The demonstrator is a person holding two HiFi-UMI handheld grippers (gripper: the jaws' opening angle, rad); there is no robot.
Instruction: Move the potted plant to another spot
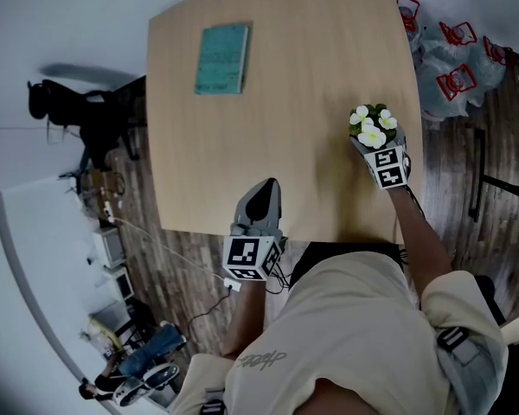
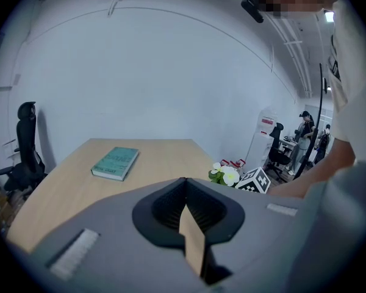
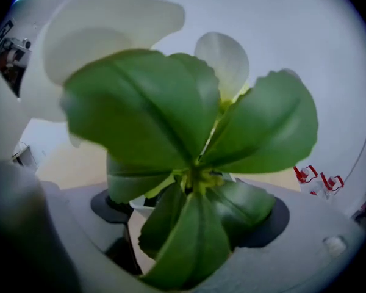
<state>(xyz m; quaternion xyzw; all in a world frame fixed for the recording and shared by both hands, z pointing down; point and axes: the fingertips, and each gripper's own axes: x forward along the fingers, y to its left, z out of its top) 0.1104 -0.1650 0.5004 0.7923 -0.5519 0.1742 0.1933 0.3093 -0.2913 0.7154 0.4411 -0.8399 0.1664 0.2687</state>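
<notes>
The potted plant (image 1: 371,126), with white flowers and green leaves, is near the table's (image 1: 268,119) right edge. My right gripper (image 1: 379,150) is shut on its pot from the near side. In the right gripper view the leaves (image 3: 195,163) fill the picture, and a bit of white pot rim (image 3: 140,207) shows between the grey fingers (image 3: 305,249). I cannot tell whether the pot rests on the table or hangs just above it. My left gripper (image 1: 259,204) is shut and holds nothing at the table's near edge; its jaws (image 2: 184,194) meet at the tip.
A teal book (image 1: 222,59) lies on the far left part of the table. A black office chair (image 1: 78,111) stands left of the table. White bags with red print (image 1: 454,54) sit on the floor to the right. Cables (image 1: 169,253) run across the floor near my left side.
</notes>
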